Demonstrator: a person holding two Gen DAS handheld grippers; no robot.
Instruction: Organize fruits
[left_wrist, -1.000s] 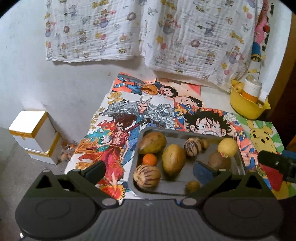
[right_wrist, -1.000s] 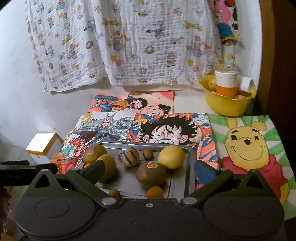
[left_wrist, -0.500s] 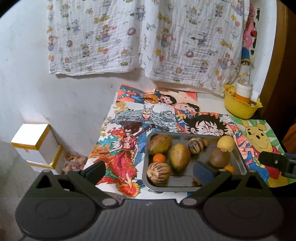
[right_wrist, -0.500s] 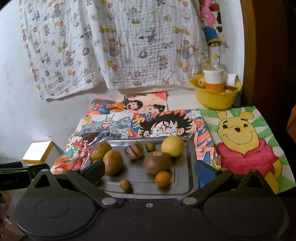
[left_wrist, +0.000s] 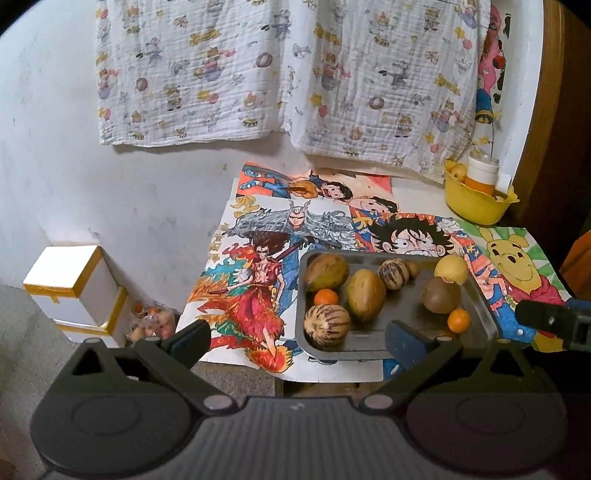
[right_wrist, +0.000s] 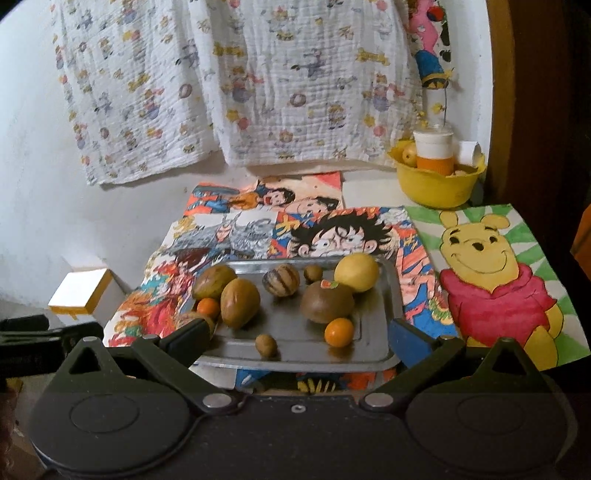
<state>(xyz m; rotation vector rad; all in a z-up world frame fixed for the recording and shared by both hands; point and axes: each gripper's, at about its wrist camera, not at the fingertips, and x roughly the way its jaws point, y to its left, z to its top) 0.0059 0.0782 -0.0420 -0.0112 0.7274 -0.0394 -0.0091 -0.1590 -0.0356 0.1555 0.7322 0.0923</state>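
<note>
On the rectangular grey metal tray (right_wrist: 391, 295) near the front edge of the desk (left_wrist: 417, 192) lie the fruits: a yellow round lemon (right_wrist: 356, 272) at the far right corner, a brown round fruit with a small sticker (right_wrist: 326, 301) touching it, two striped tan melons (left_wrist: 327, 325) (right_wrist: 280, 279), two olive-brown oval mangoes (left_wrist: 365, 294) (left_wrist: 326, 272) side by side, two small orange tangerines (right_wrist: 339, 332) (left_wrist: 326, 297) and two small brown nut-like fruits (right_wrist: 266, 345) (right_wrist: 313, 272). Compared with a second ago, both cameras have drawn back: the tray looks smaller and farther, and more of the desk's front edge shows.

The left hand-held gripper (left_wrist: 297, 338) has its fingers spread wide with nothing between them, as does the right hand-held gripper (right_wrist: 298, 334); both are short of the tray.

Colourful cartoon posters (left_wrist: 291, 221) cover the desk, among them a yellow bear drawing (right_wrist: 491, 273) to the right. A yellow plastic bowl (right_wrist: 436, 188) holding a white-and-orange jar (right_wrist: 433, 153) stands at the far right corner. A white printed muslin cloth (right_wrist: 258, 85) hangs on the pale wall behind.

The left view alone shows white boxes with gold tape (left_wrist: 70, 291) stacked on the floor beside a bag of small fruit (left_wrist: 151, 319), and the second striped melon unobstructed; the right view alone shows the near nut-like fruit clearly.
</note>
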